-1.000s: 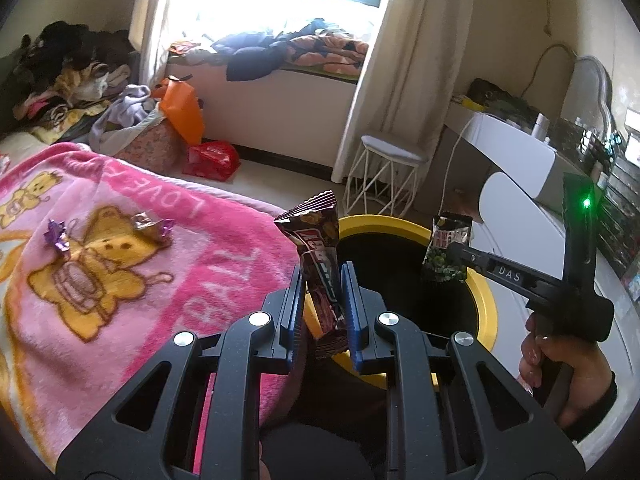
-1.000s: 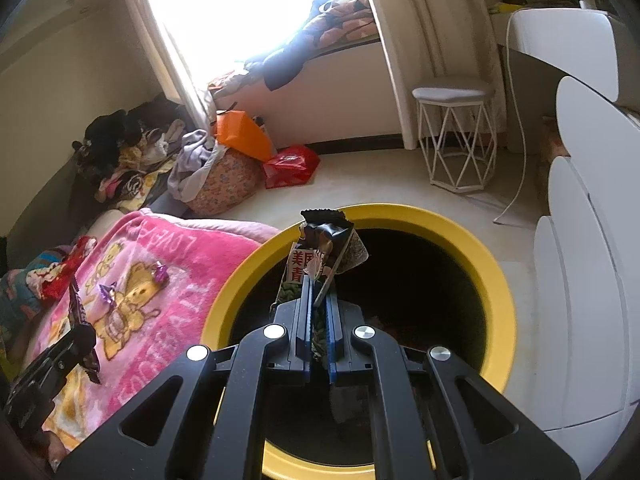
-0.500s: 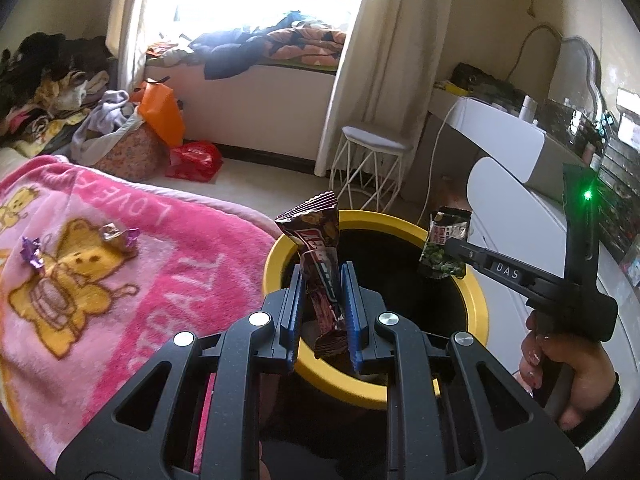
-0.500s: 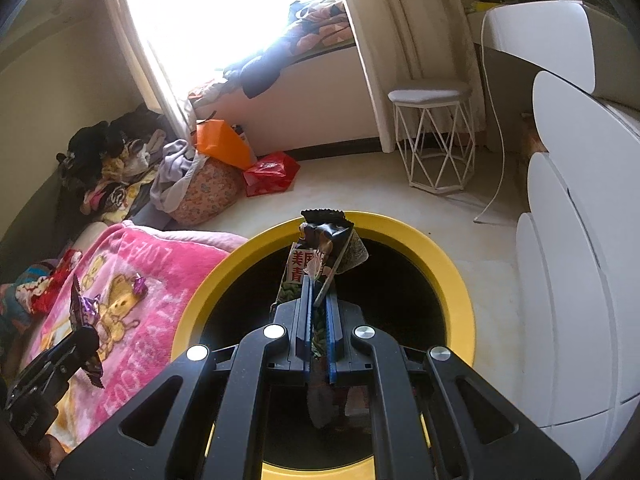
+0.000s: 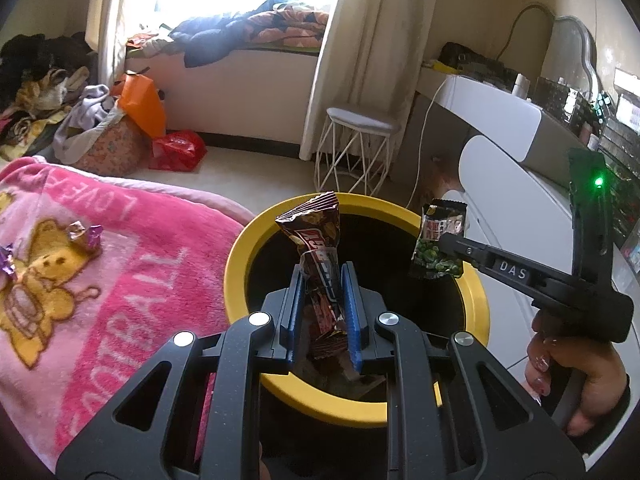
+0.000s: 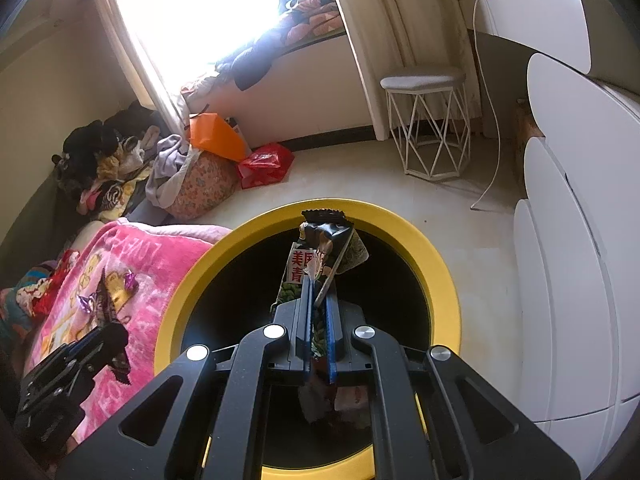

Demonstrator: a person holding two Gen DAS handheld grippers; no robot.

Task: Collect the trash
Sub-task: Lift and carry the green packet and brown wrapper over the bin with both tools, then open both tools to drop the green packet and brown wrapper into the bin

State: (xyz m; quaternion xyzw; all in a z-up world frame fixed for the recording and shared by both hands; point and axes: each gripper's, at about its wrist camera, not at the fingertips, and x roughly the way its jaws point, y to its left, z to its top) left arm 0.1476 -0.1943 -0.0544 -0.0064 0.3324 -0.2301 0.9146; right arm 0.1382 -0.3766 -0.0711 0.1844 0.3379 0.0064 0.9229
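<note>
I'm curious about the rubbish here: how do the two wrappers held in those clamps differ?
The brown wrapper in the left gripper is a long, narrow bar wrapper, standing upright. The green wrapper in the right gripper is a shorter, wider packet with a green vegetable print and red characters, pinched flat. Both are crinkled, empty-looking snack wrappers held above the yellow-rimmed bin.

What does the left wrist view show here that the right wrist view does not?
Only the left wrist view shows the hand gripping the right gripper and the cluttered white dresser top. Only the right wrist view shows the red characters on the crumpled green-and-black snack packet and the trash lying in the bin's bottom. Both show the yellow-rimmed black round bin, the brown snack wrapper in the left gripper, the pink fleece blanket and the white wire stool.
</note>
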